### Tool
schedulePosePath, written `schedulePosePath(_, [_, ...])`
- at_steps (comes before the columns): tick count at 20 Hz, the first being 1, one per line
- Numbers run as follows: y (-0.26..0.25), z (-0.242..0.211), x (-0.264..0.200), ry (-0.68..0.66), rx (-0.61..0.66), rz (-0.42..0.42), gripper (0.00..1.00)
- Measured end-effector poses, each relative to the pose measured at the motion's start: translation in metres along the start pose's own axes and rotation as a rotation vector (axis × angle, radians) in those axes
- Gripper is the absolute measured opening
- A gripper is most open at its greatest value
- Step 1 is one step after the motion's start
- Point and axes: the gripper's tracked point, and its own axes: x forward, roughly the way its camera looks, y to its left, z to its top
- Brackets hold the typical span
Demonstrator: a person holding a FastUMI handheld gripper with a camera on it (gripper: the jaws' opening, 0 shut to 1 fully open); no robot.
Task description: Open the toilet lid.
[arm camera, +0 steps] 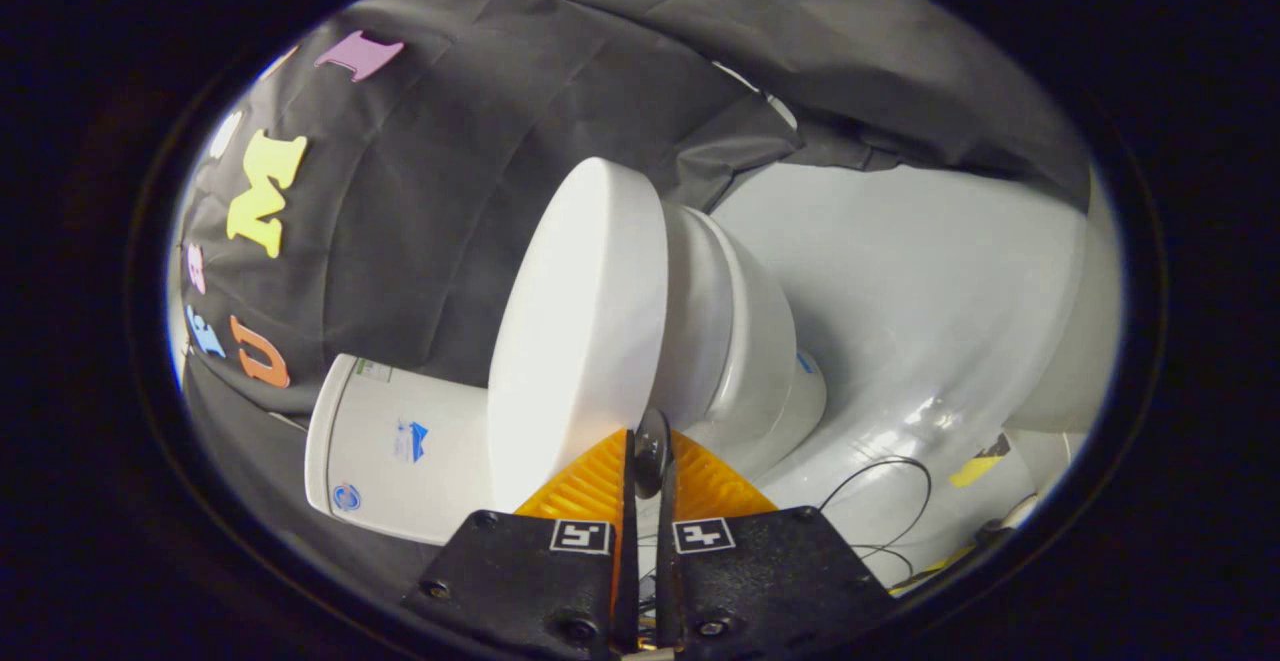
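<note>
Fingers of the gripper [648, 461] sit nearly together, pinched on a small dark round tab at the front edge of the toilet lid [580, 321]. That lid is lifted off the seat and bowl [745, 341], tilted toward the tank [400, 446]. Tiny tab (not much to hold), so it could slip free, and the lid would bang down.

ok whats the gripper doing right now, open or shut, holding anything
Gripper: shut, fingers nearly together, pinching a small dark tab at the edge of the toilet lid, which is raised off the bowl.
</note>
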Motion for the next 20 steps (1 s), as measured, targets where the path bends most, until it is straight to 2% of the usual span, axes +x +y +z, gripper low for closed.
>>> schedulePosePath(12, [0.052,0.011,-0.026,-0.052,-0.179,-0.101,0.1])
schedulePosePath(20, [0.094,0.013,-0.048,-0.087,-0.292,-0.116,0.09])
